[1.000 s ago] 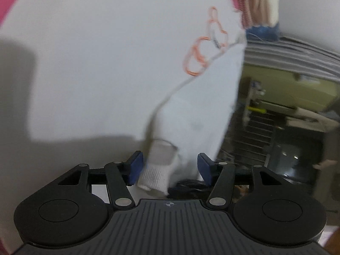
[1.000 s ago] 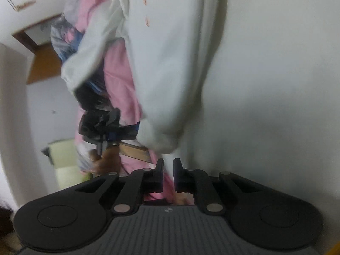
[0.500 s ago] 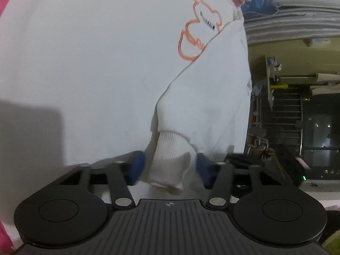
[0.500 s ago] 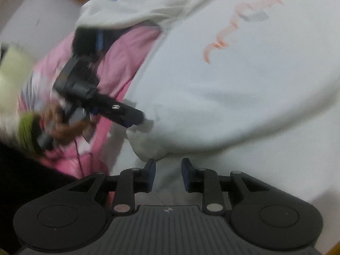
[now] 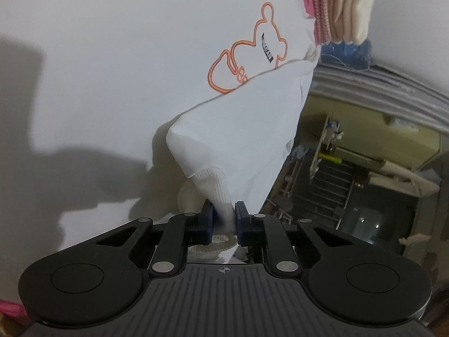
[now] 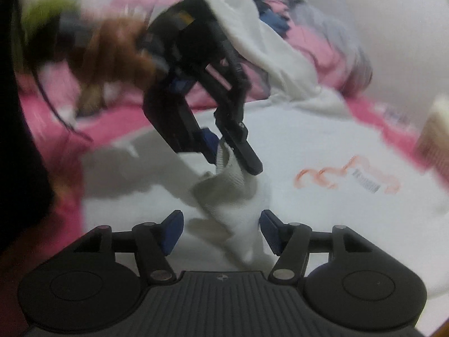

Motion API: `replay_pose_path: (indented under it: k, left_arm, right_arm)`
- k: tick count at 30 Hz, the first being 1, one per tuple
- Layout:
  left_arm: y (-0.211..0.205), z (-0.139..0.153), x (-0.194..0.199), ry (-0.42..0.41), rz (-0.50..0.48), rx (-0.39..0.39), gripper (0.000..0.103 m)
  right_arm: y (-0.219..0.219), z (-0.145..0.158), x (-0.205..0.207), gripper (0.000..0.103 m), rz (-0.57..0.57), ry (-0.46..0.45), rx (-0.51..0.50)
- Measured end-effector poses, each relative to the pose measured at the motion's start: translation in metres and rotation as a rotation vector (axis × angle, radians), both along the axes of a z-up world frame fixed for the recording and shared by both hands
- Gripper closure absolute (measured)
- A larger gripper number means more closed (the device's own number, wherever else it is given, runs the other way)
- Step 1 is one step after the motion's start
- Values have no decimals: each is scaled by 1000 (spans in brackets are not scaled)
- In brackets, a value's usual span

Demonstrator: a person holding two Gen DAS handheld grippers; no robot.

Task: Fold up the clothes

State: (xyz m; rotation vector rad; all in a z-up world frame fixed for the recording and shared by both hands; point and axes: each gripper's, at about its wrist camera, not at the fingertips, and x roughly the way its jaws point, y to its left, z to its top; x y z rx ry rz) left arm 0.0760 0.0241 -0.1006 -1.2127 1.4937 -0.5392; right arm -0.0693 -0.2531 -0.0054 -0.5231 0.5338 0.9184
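Observation:
A white sweatshirt (image 5: 112, 56) with an orange bear outline (image 5: 247, 53) lies spread on a pink bed. One sleeve (image 5: 241, 140) is folded across its body. My left gripper (image 5: 224, 219) is closing, and its blue pads press on the sleeve's ribbed cuff (image 5: 219, 193). The right wrist view shows the same left gripper (image 6: 233, 157) pinching the cuff (image 6: 227, 179) and lifting it off the shirt. My right gripper (image 6: 221, 230) hovers close in front of it with its jaws opening. The sleeve cloth hangs between them, untouched by the pads.
A hand (image 6: 112, 53) holds the left gripper. A heap of unfolded clothes (image 6: 280, 28) sits at the back on the pink bedspread (image 6: 112, 118). A folded stack (image 5: 336, 5) lies beside the shirt's collar. Past the bed's edge is a dim room with shelves (image 5: 350, 168).
The left jaws closed onto the cuff that lay between them. The right gripper rolled upright, rose away from the shirt and spread its jaws from nearly shut to wide.

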Motion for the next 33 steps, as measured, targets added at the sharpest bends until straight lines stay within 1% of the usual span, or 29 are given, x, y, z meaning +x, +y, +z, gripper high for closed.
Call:
replay_pose_path:
  k: [1,3,4,5,6,7,9,10,12,13,14,15,16,17,18,20,21,23,25,27,29,31,33]
  left_arm:
    - [0,1,0,5,8,-3,90]
    - [-8,1,3,5,26,-3,90]
    - [-9,1,3,6,31,-6,90]
    - [-10,1,3,10,36,-7,90]
    - [-10,1,3,12,39,-9,90]
    - [-9,2,3,12,40,-15,90]
    - [-8,4,3,12,39,-29,90]
    - [-7,5,3,10,31,-45,89]
    - [-2,7,3,3,12,-65,87]
    - [0,8,4,-4,6,-65,83]
    - [3,9,4,-17,5,-51,76]
    - [7,10,5,-32,3,-32,73]
    - [11,9,5,-48,4,1,69]
    - [16,8,6,-59,6,38,68]
    - [20,7,6,-64,6,73,68]
    - [29,3,5,-63,6,133,68]
    - [32,1,4,-66,6,152,68]
    - [34,2,4,-84,-15,181,68]
    - [33,3,3,-109,-54,208,67]
    - [28,6,3,-140,-103,234,64]
    - [20,8,3,-175,-154,256,57]
    - [11,10,2,-200,-195,268,52]
    - [2,11,0,-222,-231,298,51]
  right_arm:
    - [5,-3,-4,42,14,-62,-39]
    - [13,-11,-9,49,32,-145,-97]
    - [15,-14,-9,59,33,-169,-117]
    - [16,-16,-8,71,29,-183,-128]
    - [15,-17,-6,79,20,-187,-129]
    - [11,-13,-1,88,1,-161,-105]
    - [-1,-1,15,92,-50,-42,-9]
    - [-11,5,25,93,-76,63,65]
    - [-33,13,46,93,-70,300,222]
    - [-41,13,55,93,-60,397,275]
    - [-47,12,61,90,-52,470,313]
    - [-47,9,62,89,-43,492,305]
    - [-43,3,60,83,-26,493,265]
    - [-39,-3,57,75,-9,494,224]
    - [-35,-8,53,72,14,492,180]
    - [-26,-16,36,60,79,458,95]
    - [-24,-18,30,59,105,438,65]
    - [-25,-15,24,59,132,415,48]
    - [-30,-10,29,59,132,451,66]
    - [-38,-3,36,59,122,493,104]
    - [-43,4,42,58,113,520,150]
    - [-48,9,42,58,107,545,194]
    - [-49,9,42,58,105,587,231]
